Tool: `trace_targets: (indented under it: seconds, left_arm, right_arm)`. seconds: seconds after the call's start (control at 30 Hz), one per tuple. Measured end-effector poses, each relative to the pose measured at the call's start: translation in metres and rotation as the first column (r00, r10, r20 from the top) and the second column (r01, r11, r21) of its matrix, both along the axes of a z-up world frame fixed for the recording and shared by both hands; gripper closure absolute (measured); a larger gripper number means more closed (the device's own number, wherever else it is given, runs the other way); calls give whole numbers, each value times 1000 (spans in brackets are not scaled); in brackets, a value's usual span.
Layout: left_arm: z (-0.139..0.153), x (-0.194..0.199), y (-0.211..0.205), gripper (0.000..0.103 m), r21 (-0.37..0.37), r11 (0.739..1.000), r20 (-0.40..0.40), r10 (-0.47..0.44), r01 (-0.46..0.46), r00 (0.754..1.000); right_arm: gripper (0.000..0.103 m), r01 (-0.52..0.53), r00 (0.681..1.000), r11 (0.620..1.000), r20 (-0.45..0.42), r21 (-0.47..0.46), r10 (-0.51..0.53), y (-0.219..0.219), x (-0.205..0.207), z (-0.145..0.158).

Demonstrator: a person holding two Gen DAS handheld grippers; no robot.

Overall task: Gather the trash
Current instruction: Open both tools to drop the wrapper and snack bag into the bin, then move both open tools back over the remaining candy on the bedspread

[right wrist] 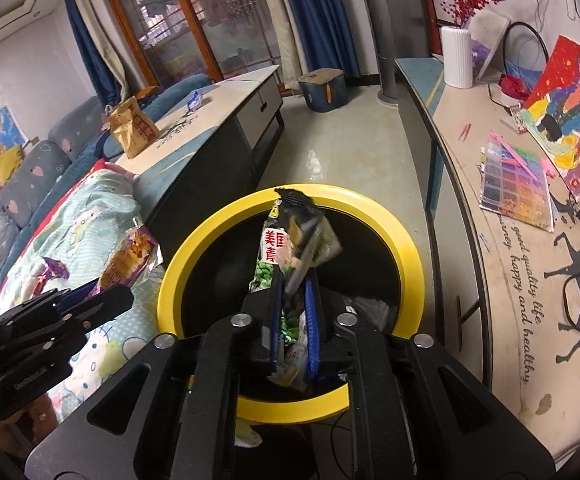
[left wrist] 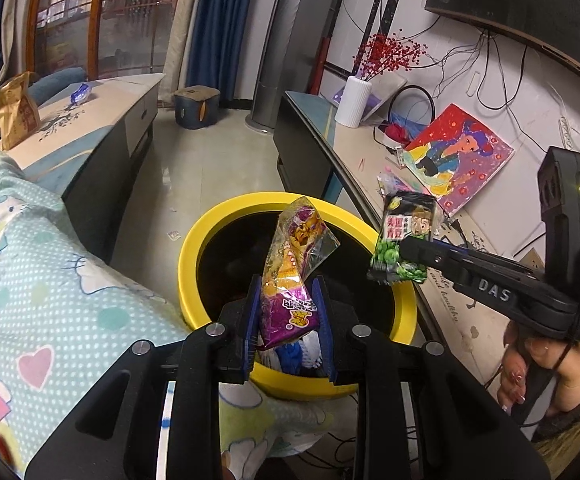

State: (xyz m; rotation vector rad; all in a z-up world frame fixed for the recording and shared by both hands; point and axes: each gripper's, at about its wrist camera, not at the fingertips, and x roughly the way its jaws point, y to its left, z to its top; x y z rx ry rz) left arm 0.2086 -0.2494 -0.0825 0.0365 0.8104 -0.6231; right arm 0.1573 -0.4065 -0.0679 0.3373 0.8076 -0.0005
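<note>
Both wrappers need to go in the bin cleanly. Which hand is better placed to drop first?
Left. Its tool holds the purple wrapper directly over the yellow bin's dark opening. The right tool carries the green pea packet out over the rim's edge in that view.

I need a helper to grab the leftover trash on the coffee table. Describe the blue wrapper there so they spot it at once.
Find the long coffee table in front of the blue sofa. Past the brown paper bag, toward the window end, lies the blue wrapper. It is small, shiny and crumpled, unlike the tall, upright bag.

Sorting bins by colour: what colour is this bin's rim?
Yellow rim, black inside; the right wrist view shows it best.
</note>
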Motion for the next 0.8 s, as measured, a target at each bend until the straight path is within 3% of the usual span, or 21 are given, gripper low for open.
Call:
trace_targets:
  seconds: [0.07, 0.23, 0.27, 0.43, 0.53, 0.8]
  left_arm:
    - [-5, 5, -2, 50, -10, 1000, -13, -1, 1, 1000]
    - [-6, 7, 6, 13, -8, 999, 8, 44, -44, 999]
    - [-4, 5, 10, 10, -17, 998, 14, 52, -52, 999]
    - [14, -8, 33, 7, -33, 993, 67, 115, -113, 991]
    - [26, -17, 51, 7, -56, 985, 96, 167, -162, 981]
    - [49, -37, 90, 7, -86, 963, 156, 265, -254, 952]
  right_arm:
    - [73, 13, 1000, 1000, -6, 1, -13, -2, 0, -2]
    - [57, 37, 999, 999, 0, -2, -37, -5, -1, 1]
    - [54, 43, 999, 999, 5, -6, -43, -5, -2, 2]
    - [46, 52, 998, 998, 38, -17, -52, -2, -5, 13]
    - [37, 46, 997, 998, 64, -31, -44, 4, -7, 22]
    - [30, -20, 990, 997, 139, -71, 29, 32, -14, 49]
